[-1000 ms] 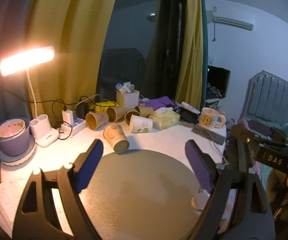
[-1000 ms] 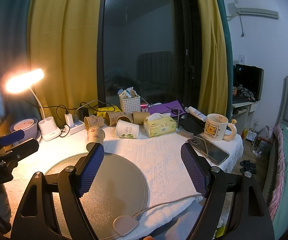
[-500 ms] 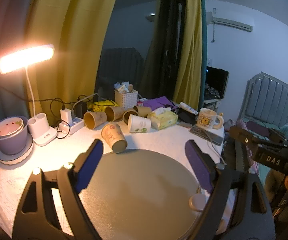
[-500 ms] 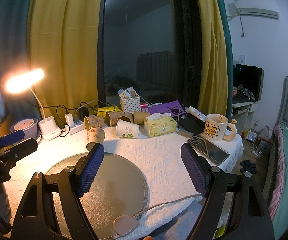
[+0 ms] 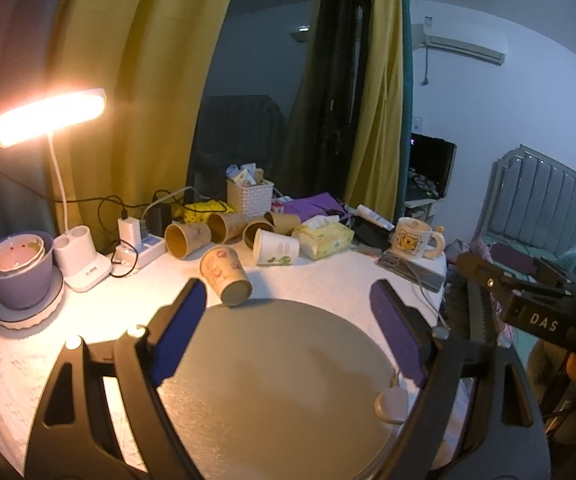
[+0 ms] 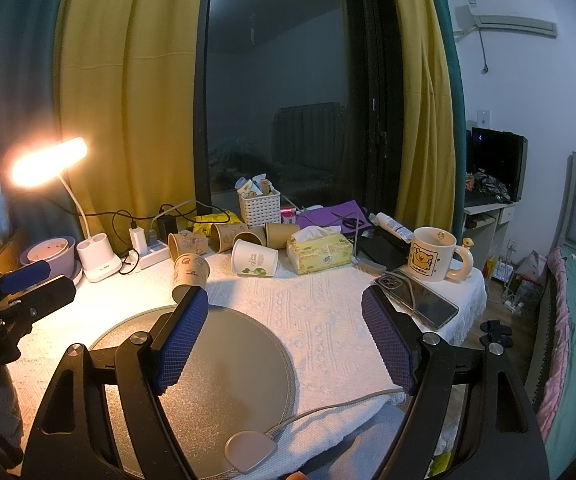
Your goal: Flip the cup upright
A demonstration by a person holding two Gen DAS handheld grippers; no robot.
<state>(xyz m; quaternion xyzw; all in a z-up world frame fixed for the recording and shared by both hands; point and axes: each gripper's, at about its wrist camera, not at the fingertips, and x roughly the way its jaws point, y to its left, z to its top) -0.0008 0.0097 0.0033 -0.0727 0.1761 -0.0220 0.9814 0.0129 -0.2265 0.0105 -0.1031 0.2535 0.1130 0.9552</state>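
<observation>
My left claw (image 5: pixel 288 312) has crept a little nearer the paper cup (image 5: pixel 226 276), which lies on its side just past the far edge of the round mat (image 5: pixel 272 380), toward the worktop's (image 6: pixel 328 320) back edge. Both claws, the right claw (image 6: pixel 284 320) too, are spread and empty. The cup itself hasn't moved, so I judge the grab is yet to come.

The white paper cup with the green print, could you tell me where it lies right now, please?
In the right wrist view the white paper cup lies on its side at mid-table, just left of the tissue pack and in front of the brown cups.
</observation>
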